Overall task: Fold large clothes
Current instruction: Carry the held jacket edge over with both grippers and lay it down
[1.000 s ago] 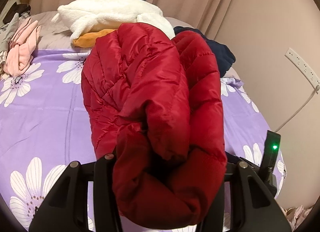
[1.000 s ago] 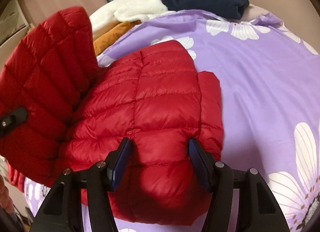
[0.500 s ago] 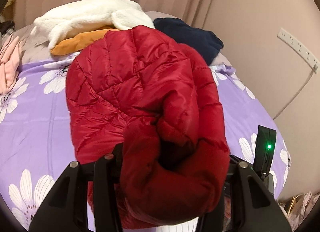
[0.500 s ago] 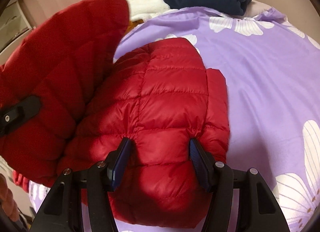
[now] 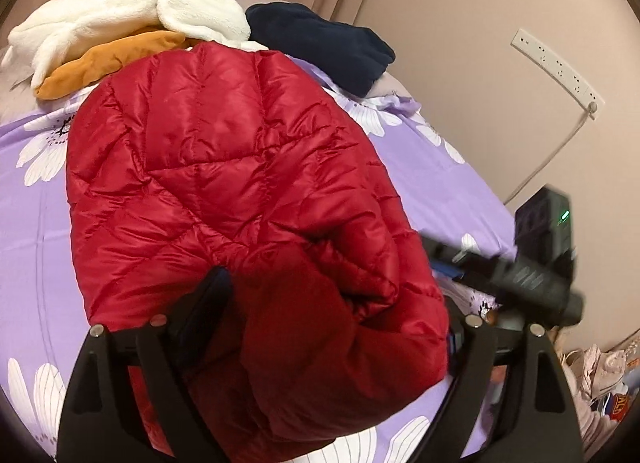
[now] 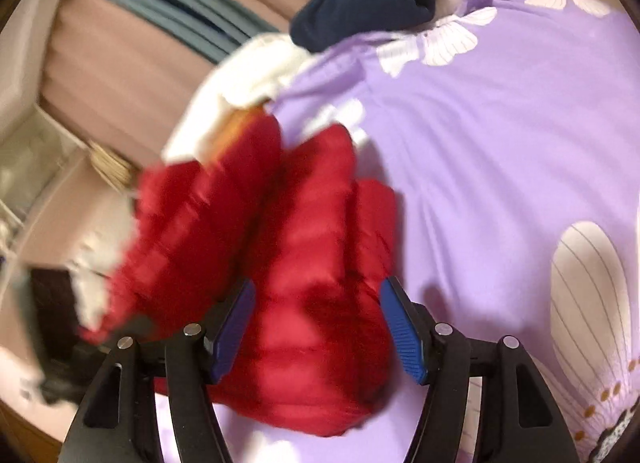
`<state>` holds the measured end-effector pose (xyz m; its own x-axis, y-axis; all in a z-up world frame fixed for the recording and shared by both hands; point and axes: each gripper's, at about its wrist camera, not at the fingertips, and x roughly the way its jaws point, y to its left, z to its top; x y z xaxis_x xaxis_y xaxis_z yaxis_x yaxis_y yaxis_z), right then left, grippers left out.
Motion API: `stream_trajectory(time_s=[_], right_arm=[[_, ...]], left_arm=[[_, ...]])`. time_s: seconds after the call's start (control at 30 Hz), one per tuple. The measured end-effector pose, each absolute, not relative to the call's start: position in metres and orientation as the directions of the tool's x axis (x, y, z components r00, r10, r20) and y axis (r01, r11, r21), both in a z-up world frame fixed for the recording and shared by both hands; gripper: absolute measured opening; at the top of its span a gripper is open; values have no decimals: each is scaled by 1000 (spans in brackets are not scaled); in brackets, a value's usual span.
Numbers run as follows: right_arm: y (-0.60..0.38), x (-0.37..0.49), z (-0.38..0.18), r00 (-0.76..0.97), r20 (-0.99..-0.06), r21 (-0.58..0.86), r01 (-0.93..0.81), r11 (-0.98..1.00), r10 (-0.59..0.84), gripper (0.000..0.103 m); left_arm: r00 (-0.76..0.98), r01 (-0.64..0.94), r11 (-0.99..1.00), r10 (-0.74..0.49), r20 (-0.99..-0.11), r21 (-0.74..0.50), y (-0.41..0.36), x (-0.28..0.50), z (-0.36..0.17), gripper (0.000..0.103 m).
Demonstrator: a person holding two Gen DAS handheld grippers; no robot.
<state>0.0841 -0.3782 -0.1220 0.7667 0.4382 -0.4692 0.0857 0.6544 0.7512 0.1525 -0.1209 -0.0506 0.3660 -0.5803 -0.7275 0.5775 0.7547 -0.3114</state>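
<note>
We see the left gripper (image 5: 340, 327) opening, letting go of the red puffer jacket (image 5: 240, 191) now folded over on the purple bedspread (image 6: 500, 143); the right gripper (image 6: 320, 331) is opening too, its blue pads apart astride the bundle, so this fold looks finished

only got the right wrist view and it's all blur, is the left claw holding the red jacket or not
Observer: The left claw has the folded red jacket bulging between its fingers, and its jaws are opening.
Operator: ok whats off to the right of it
Observer: A white power strip sits on the wall, with its cable hanging down.
Operator: and lower down
Observer: Pale shoes lie below the edge of the purple sheet.
</note>
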Motion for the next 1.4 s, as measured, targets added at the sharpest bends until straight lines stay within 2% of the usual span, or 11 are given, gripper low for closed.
stream_trajectory(time_s=[0.13,0.23,0.4,0.47,0.53,0.7,1.0,1.1,1.13,1.3,1.4], right_arm=[[-371,107,-98,748,-365,819,-24,573,554,88],[-352,136,-81,701,-365,826,-60,560,613,88],[-315,172,-67,621,-454,772,-84,629,639,88],[-307,174,-64,616,-474,746,-98,658,629,79],[-300,174,-60,623,-502,698,-118,706,600,52],[-305,171,-61,641,-518,662,-120,740,567,24],[-343,158,-90,703,-417,789,-35,613,576,19],[-356,152,-110,720,-412,817,20,576,559,19],[-359,150,-115,721,-414,822,34,568,555,19],[-362,146,-126,721,-454,801,73,594,524,19],[-360,143,-130,717,-476,782,81,618,509,19]], left_arm=[[356,582,750,-582,-731,-314,-123,150,-50,90],[356,587,750,-578,-735,-305,-124,149,-50,90],[355,592,749,-574,-738,-298,-125,150,-51,90],[355,596,748,-570,-741,-291,-127,150,-53,90],[355,598,749,-566,-744,-285,-127,150,-54,91],[348,592,747,-575,-740,-302,-125,150,-53,91],[328,567,675,-711,-622,-472,-78,140,-14,91],[411,512,736,-662,-627,-443,-60,149,-10,91],[441,473,777,-617,-652,-415,-56,155,-14,89],[470,388,857,-501,-727,-339,-56,172,-41,50],[465,373,869,-479,-745,-326,-58,174,-54,47]])
